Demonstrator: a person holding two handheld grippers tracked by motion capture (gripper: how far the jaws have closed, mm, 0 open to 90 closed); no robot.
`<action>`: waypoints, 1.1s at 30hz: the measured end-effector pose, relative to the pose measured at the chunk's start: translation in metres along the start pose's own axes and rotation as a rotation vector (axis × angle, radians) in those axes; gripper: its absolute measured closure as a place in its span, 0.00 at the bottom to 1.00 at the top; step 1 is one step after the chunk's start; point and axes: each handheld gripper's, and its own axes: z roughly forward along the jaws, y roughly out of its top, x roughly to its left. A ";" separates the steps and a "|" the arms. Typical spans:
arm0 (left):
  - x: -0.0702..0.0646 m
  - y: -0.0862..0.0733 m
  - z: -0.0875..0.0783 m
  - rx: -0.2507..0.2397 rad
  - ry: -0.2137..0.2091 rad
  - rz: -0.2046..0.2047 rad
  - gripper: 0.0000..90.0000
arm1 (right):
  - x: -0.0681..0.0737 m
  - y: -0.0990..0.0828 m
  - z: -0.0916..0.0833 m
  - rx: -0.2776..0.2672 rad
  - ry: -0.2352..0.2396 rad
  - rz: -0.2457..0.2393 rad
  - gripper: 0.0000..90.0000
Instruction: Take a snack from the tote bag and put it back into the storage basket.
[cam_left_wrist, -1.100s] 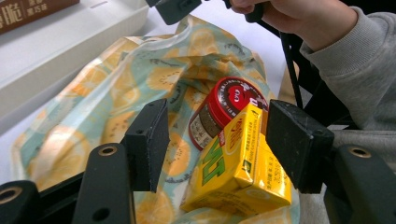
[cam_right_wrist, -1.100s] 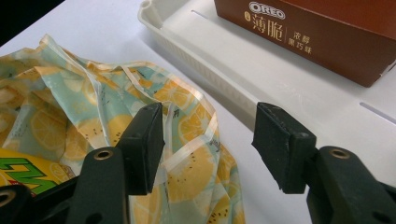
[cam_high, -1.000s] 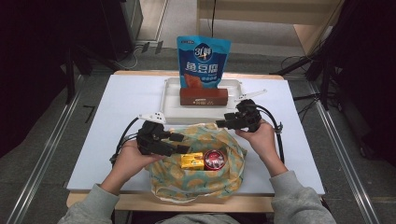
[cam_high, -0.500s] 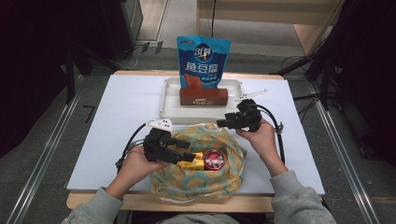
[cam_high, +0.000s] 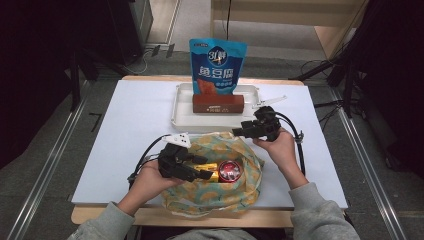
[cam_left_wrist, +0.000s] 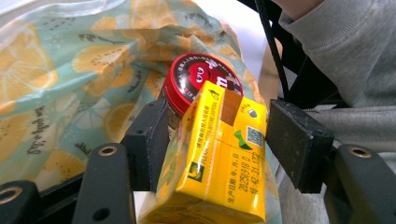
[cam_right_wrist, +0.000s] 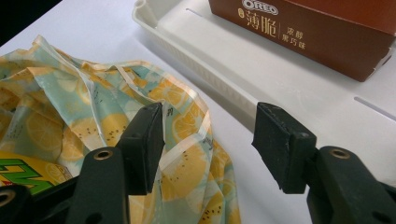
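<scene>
A: Since a second ago the left gripper (cam_high: 202, 174) has slid from the bag's (cam_high: 235, 197) left edge in over its mouth; the right gripper (cam_high: 239, 131) hasn't shifted.

B: Is the left one holding the carton (cam_left_wrist: 219, 158) yet?

A: Not that I'd swear to. The carton sits between its jaws, the left pad touching or nearly so, a sliver of gap at the right pad. So it's open around it, I'd say.

B: And the right?

A: Jaws standing apart at the bag's far rim, with a fold of the rim at one pad, nothing pinched.

B: How should the grab go?

A: Square the pads on the carton's broad sides, close gently so it doesn't crush, and lift straight so it clears the tin (cam_left_wrist: 201, 80) behind it. Keeping the right one at the rim would likely stop the bag dragging along.

B: What's in what?

A: Bag: carton and red tin. Tray (cam_high: 182, 107): the Oreo box (cam_high: 218, 104), with the blue pouch (cam_high: 218, 62) standing at its far edge.
</scene>
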 end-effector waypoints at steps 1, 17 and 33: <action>-0.001 0.000 0.001 0.008 0.002 0.004 0.45 | 0.000 0.000 0.000 0.000 0.000 0.001 0.49; 0.002 -0.008 0.015 0.036 -0.008 0.033 0.44 | 0.000 0.000 0.002 0.000 0.000 -0.003 0.49; -0.001 -0.006 0.013 0.036 0.031 0.084 0.50 | 0.001 -0.001 0.004 0.010 0.007 0.001 0.49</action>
